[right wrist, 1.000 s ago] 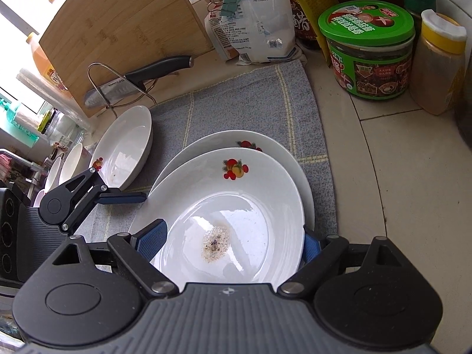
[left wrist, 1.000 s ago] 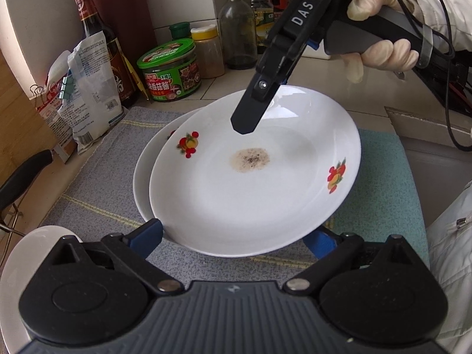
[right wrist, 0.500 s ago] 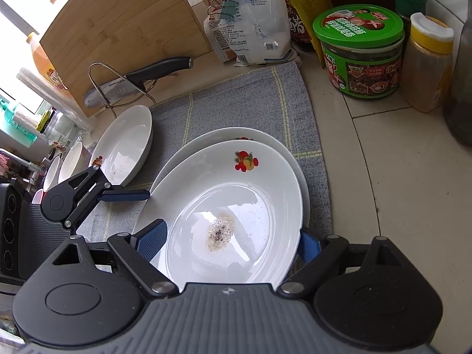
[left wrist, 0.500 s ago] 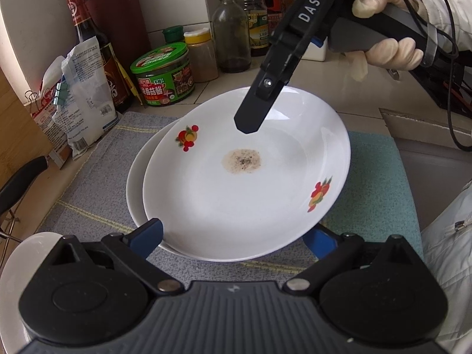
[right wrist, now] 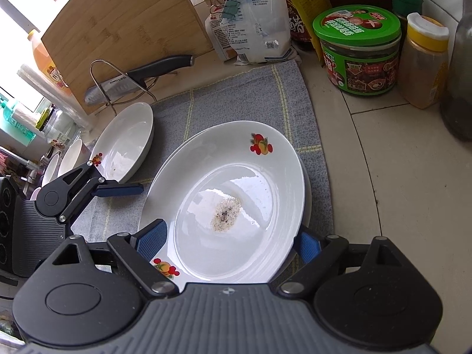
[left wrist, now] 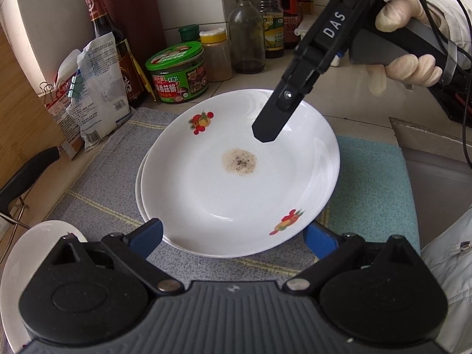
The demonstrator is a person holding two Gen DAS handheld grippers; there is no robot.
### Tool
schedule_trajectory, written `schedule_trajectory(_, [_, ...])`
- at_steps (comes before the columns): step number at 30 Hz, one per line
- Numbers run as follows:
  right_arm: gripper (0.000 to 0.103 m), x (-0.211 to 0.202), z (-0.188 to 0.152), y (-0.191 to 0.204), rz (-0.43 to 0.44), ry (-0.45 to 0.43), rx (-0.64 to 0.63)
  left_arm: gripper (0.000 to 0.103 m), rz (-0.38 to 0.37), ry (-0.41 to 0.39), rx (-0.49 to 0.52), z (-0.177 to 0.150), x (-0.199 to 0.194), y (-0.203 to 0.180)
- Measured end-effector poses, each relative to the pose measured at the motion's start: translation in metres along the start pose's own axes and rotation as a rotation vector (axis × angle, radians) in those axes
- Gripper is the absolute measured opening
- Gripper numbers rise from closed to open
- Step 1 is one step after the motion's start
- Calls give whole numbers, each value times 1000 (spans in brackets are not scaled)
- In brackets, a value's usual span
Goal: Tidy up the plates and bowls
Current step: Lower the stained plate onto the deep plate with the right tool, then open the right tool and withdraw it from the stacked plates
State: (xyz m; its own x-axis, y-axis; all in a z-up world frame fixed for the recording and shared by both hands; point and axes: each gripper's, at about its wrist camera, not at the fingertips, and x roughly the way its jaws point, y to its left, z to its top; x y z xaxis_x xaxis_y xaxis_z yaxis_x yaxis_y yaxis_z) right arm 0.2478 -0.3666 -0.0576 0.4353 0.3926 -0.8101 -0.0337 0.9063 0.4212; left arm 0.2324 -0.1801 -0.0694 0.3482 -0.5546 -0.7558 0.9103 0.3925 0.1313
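A white plate with fruit motifs and a brown crumb stain [left wrist: 242, 183] lies stacked on a second white plate [left wrist: 140, 188] on the grey cloth; the stack also shows in the right wrist view [right wrist: 233, 194]. My left gripper [left wrist: 233, 236] is open, its blue pads either side of the plate's near rim. My right gripper [right wrist: 230, 242] is open too, jaws straddling the plate's opposite rim; its black finger [left wrist: 271, 124] hangs just above the plate's far side. Another white plate [right wrist: 126, 141] lies to the left, partly under my left gripper.
Jars, sauce bottles and a green-lidded tub [left wrist: 177, 73] stand at the back. A bag [left wrist: 94, 88], a bamboo board [right wrist: 124, 26] and a knife on a wire stand [right wrist: 138, 76] are at the left. Bowls [right wrist: 67, 159] stand beyond. A teal cloth [left wrist: 374, 194] and the sink edge are right.
The top plate has slid and settled almost squarely over the lower plate. Both grippers stay open around its rim; the right gripper's finger has drawn back slightly.
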Motion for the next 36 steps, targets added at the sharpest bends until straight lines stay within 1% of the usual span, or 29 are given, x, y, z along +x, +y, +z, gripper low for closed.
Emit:
schedule_trajectory(3, [94,1,0,2,-7,2,-8,101,14,0,-2,0,-2,-2])
schedule_trajectory(8, [94,2,-1,8,-36,11,-38,101,17,0,-19,0,-4,0])
schedule_trajectory(16, [98,6,0,17,-73,42,-68,101,23,-2,-33,0,-5,-2])
schedule_trajectory(22, [100,8,1,18,-82,67,-53,101,21,4,-47,-1,-5,0])
schedule_trajectory(24, [101,7,2,19,-101,81,-39,101,20,5,-50,-1,-5,0])
schedule_trajectory(28, [102,4,1,17,-120,78,-33,101,21,1,-55,-2,-5,0])
schedule_trajectory(31, [103,-1,-1,18,-103,61,-37,101,15,-3,-69,-1,-5,2])
schedule_trajectory(36, [103,-4,-7,25,-143,25,-95,101,34,-6,-75,-2,-7,2])
